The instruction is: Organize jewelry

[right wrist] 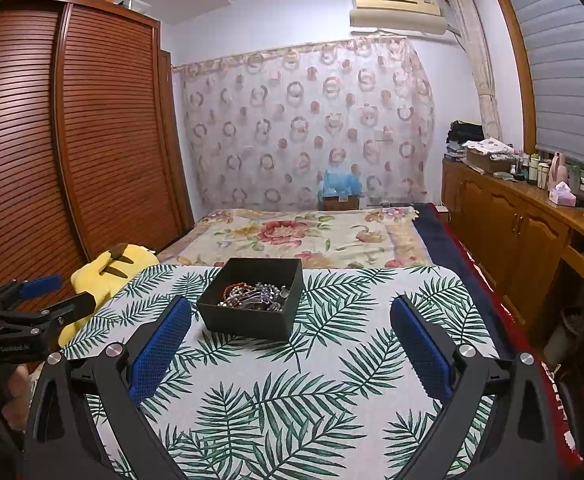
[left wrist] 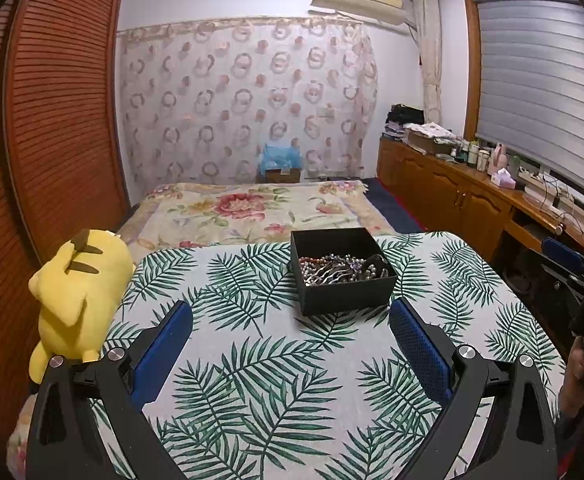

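Leaf-printed cloth [left wrist: 276,380] covers the table at the foot of a bed with a floral blanket [left wrist: 252,208]. Above it the left gripper [left wrist: 291,320] hangs with its blue-padded jaws spread wide, holding nothing; the right gripper [right wrist: 291,318] is likewise wide apart and empty. Just beyond the left gripper's tips, at one o'clock, sits the black box [left wrist: 348,300], with tangled jewelry [left wrist: 342,268] piled inside. From the right gripper the box lies at eleven o'clock. A yellow plush toy [left wrist: 78,296] lies at nine o'clock, off the table's edge.
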### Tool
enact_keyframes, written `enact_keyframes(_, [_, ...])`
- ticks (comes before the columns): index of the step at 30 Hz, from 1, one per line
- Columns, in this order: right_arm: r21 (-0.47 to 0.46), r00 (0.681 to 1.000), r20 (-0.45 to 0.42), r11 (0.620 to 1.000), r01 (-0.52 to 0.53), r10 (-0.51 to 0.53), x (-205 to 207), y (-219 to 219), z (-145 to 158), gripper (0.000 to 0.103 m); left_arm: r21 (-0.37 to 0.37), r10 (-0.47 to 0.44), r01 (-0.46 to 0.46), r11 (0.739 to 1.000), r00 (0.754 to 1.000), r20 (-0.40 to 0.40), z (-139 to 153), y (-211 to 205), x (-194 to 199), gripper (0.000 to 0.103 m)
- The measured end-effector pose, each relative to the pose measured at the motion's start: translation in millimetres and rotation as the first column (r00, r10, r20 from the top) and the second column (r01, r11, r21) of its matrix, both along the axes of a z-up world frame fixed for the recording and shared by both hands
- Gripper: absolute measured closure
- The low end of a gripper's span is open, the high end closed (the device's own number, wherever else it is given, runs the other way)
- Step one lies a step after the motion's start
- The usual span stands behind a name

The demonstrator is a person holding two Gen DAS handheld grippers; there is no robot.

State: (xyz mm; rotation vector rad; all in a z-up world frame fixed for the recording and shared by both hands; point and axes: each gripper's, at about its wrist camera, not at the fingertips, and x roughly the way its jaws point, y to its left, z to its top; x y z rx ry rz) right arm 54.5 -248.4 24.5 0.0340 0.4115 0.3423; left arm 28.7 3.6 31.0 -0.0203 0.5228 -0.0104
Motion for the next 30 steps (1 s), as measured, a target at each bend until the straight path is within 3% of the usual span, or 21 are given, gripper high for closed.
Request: enact_keyframes(30, [-0.002, 1.000, -0.006, 1.000, -0.004, 0.004, 1.5, 10.8, -1.1, 0.003, -0.008, 0.006, -0.006, 1.000, 1.000, 0.001, -0.3, 2.6, -2.9, 0.008])
